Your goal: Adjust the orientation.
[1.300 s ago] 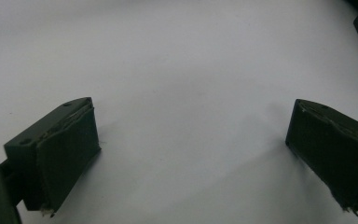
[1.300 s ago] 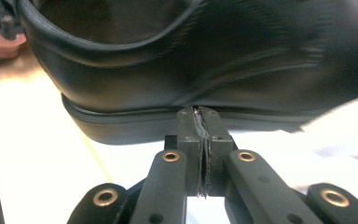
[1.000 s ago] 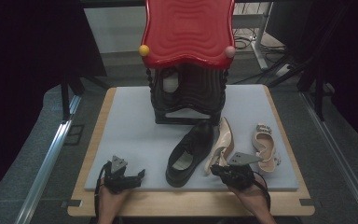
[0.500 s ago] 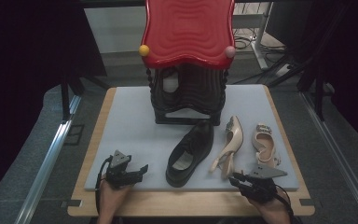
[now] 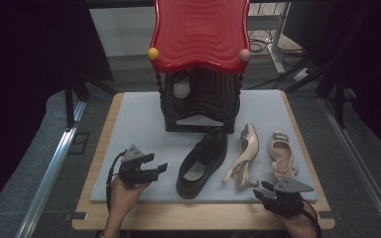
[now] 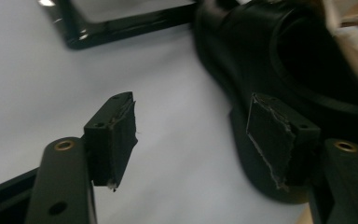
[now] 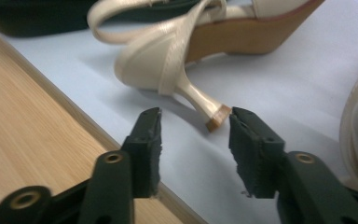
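At the near edge of the bench, the right gripper (image 5: 278, 194) has its jaws spread wide and empty, the slim heel of the cream slingback shoe (image 5: 241, 156) at twelve o'clock, likely next. The left gripper (image 5: 151, 167) gapes empty too, facing the black leather shoe (image 5: 203, 161) at three o'clock.
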### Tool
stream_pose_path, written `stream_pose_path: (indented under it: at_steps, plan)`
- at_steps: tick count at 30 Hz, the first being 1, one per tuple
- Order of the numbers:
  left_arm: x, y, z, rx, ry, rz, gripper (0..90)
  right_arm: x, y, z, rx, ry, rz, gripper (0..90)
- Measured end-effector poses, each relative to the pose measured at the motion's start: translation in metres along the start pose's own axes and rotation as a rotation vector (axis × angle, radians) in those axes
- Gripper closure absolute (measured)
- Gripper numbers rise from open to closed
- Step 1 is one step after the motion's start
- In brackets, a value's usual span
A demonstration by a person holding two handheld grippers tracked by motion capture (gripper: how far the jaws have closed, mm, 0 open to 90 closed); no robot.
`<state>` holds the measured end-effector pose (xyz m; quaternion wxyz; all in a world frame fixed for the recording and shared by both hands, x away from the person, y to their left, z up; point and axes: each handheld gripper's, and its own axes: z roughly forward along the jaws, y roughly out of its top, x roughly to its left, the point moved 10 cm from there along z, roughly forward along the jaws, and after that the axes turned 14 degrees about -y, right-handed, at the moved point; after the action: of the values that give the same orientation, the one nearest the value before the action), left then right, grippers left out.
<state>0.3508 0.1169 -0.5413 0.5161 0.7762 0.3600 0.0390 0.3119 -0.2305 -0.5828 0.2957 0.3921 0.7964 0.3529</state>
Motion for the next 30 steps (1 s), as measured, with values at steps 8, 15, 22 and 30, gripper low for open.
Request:
stream_pose_path:
  at_steps: [8, 15, 22, 30]
  plan:
    - [-0.019, 0.033, 0.02, 0.064, -0.067, 0.059, 39.8, -0.007, -0.013, 0.004, 0.016, -0.024, -0.023, 43.3]
    - [-0.031, 0.045, 0.045, 0.143, -0.127, 0.074, 44.2, -0.014, -0.018, 0.008, 0.003, -0.004, 0.009, 34.0]
    - [-0.029, 0.045, 0.064, 0.218, -0.122, 0.069, 50.8, -0.016, -0.019, 0.008, -0.022, 0.02, 0.008, 32.7]
    - [-0.032, 0.042, 0.063, 0.254, -0.154, 0.078, 53.5, -0.015, -0.02, 0.008, -0.029, 0.028, 0.009, 31.6]
